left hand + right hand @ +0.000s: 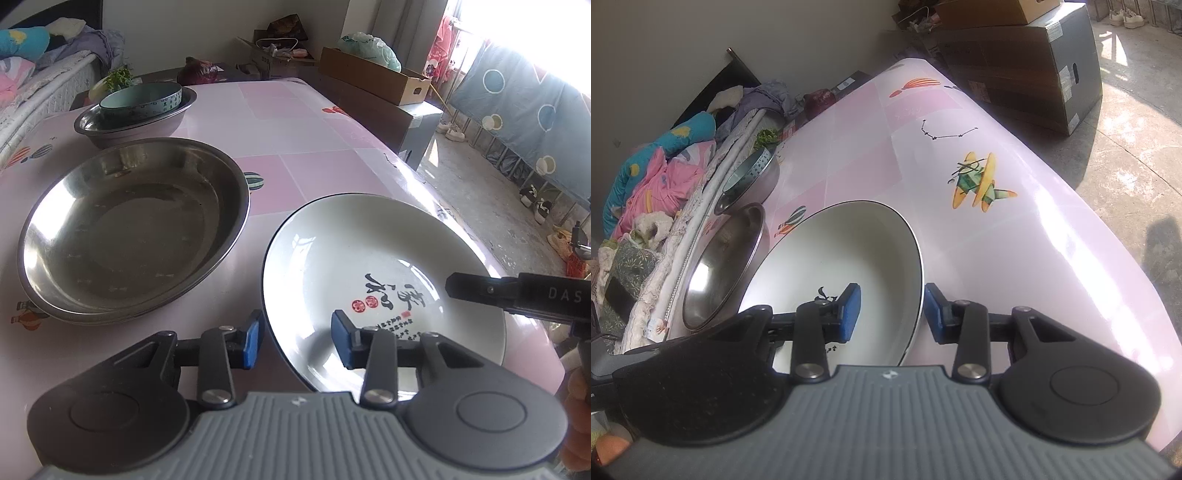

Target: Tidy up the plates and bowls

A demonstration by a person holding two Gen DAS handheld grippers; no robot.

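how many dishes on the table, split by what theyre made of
metal: 2, the big metal plate and the metal bowl
ceramic: 2, the white plate and the green bowl sitting inside the metal bowl
total: 4

Bright daylight, coming from the blown-out window (524,22) at upper right of the left wrist view. Strong glare streaks on the glossy pink patterned tabletop (1052,236), white highlights on the white ceramic plate with black calligraphy (369,236) and the large stainless steel basin (133,229). Hard shadows on the concrete floor (1137,155). Heavy fisheye bending at edges, corners dark. Focus mostly sharp, far background soft.
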